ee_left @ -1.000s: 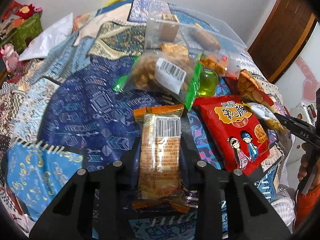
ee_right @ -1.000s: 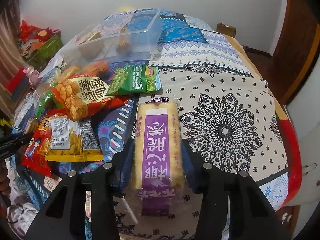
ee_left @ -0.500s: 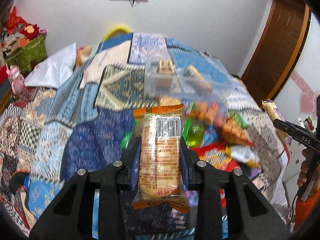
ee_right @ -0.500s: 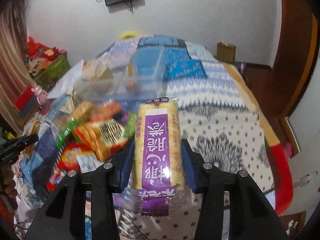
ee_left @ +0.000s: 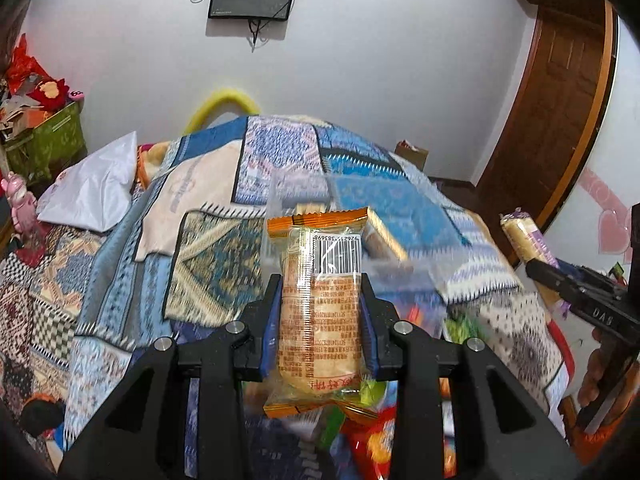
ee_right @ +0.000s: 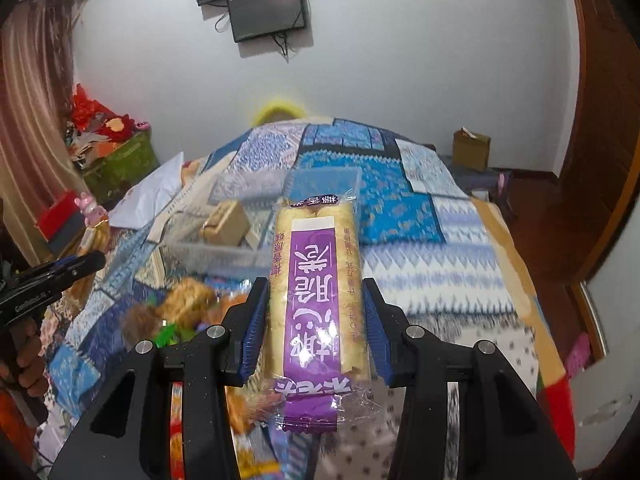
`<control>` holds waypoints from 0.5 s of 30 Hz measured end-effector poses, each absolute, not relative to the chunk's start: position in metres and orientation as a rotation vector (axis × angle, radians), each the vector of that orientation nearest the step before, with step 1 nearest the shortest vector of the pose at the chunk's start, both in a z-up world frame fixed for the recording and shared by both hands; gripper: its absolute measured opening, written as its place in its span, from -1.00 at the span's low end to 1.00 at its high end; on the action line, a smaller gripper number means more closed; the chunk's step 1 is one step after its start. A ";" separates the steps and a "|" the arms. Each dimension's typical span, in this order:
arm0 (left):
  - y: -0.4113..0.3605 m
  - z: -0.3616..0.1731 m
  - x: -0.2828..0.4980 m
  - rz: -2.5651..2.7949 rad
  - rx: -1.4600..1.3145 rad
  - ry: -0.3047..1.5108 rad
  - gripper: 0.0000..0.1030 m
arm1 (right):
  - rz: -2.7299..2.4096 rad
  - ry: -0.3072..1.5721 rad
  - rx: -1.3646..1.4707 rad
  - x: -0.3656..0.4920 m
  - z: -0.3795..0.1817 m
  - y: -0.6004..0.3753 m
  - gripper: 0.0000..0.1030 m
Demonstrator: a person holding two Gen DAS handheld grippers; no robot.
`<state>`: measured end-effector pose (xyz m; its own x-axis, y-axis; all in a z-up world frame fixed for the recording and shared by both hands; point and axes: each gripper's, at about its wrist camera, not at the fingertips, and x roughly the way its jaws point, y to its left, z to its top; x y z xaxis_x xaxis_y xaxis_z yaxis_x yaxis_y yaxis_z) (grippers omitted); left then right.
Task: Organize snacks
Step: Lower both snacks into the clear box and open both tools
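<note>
Snacks are partly sorted, as I judge it: two packets are lifted above the bed and a heap waits below. The left gripper [ee_left: 322, 316] has its jaws closed narrow on the orange-edged packet [ee_left: 320, 304], held upright in the air over the patchwork quilt [ee_left: 120, 264]. The right gripper [ee_right: 314, 320] is closed in the same way on the purple-labelled packet [ee_right: 316, 292], also held upright.

Ahead of both lies a clear plastic bin [ee_right: 256, 256] on the quilt, with a brown box-like snack [ee_right: 226, 222] already inside. I think this bin is the destination, so a small part is done. Much is left: a loose pile of snacks [ee_right: 184, 304] lies on the quilt near the bin, blurred in both views.

About writing: the orange-edged packet shows a barcode with digits that I read only in part, and small print below which is too fine. The purple label carries large white Chinese characters, upside down from here; I cannot give a brand name with certainty.
</note>
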<state>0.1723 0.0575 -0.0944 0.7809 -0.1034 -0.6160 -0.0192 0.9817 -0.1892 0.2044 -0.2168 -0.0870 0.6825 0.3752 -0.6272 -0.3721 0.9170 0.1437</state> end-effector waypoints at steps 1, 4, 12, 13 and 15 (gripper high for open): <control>0.056 -0.092 0.178 -0.050 -0.186 0.668 -0.34 | 0.421 0.702 0.006 0.208 -0.086 -0.215 -0.19; 0.052 -0.090 0.199 -0.053 -0.173 0.658 -0.34 | 0.413 0.692 0.013 0.223 -0.086 -0.209 -0.19; 0.039 -0.100 0.256 -0.072 -0.174 0.688 -0.34 | 0.425 0.700 0.029 0.266 -0.092 -0.192 -0.19; 0.038 -0.103 0.264 -0.075 -0.178 0.695 -0.34 | 0.427 0.705 0.031 0.271 -0.093 -0.190 -0.19; 0.034 -0.110 0.278 -0.076 -0.180 0.712 -0.34 | 0.432 0.716 0.040 0.284 -0.097 -0.188 -0.19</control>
<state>0.2777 0.0340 -0.1099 0.7551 -0.1309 -0.6424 0.0081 0.9817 -0.1904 0.2836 -0.1876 -0.0970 0.6701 0.3966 -0.6274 -0.3694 0.9114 0.1816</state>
